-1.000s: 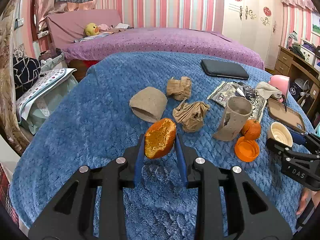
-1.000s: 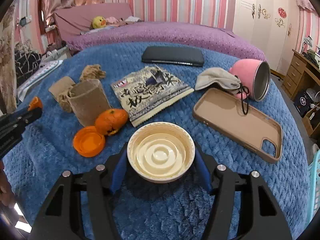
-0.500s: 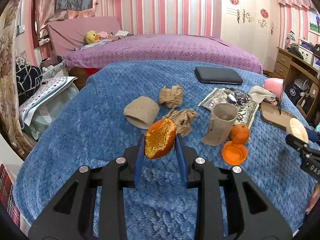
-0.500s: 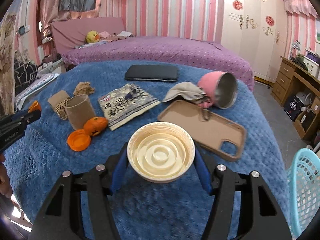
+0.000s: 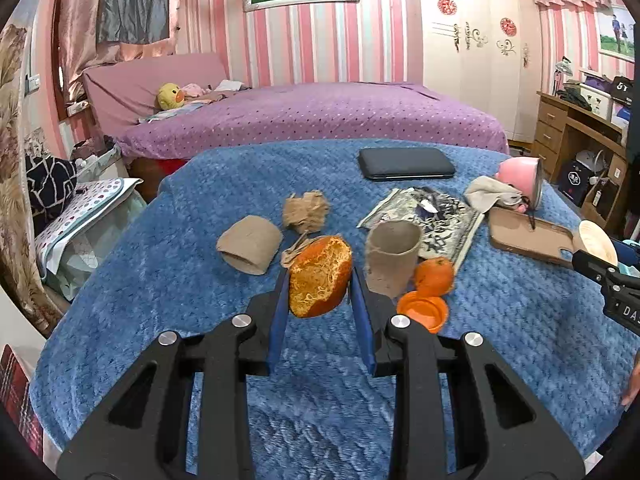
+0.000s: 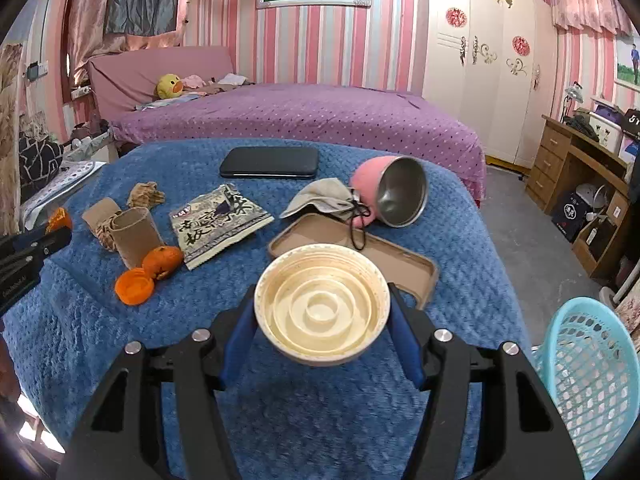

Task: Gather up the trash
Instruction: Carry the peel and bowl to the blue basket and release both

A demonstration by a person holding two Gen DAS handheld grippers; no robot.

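My left gripper [image 5: 320,284] is shut on a piece of orange peel [image 5: 320,276], held above the blue blanket [image 5: 168,288]. My right gripper [image 6: 322,304] is shut on a cream round lid [image 6: 322,304], also lifted off the blanket; the same lid [image 5: 598,240] shows at the right edge of the left wrist view. On the blanket lie two brown paper cups [image 5: 390,258] [image 5: 250,244], crumpled brown paper [image 5: 306,210], a small orange [image 5: 434,276], an orange cap [image 5: 422,308] and a printed wrapper [image 6: 218,222].
A light blue plastic basket [image 6: 588,376] stands on the floor at the lower right. A dark tablet [image 6: 270,162], a tipped pink mug [image 6: 394,190], a grey cloth pouch [image 6: 326,200] and a tan phone case [image 6: 400,268] rest on the blanket. A purple bed [image 6: 300,116] lies behind.
Both grippers have drawn back and risen with their loads. The trash on the blanket looks farther away, and the blue basket has come into the right wrist view.
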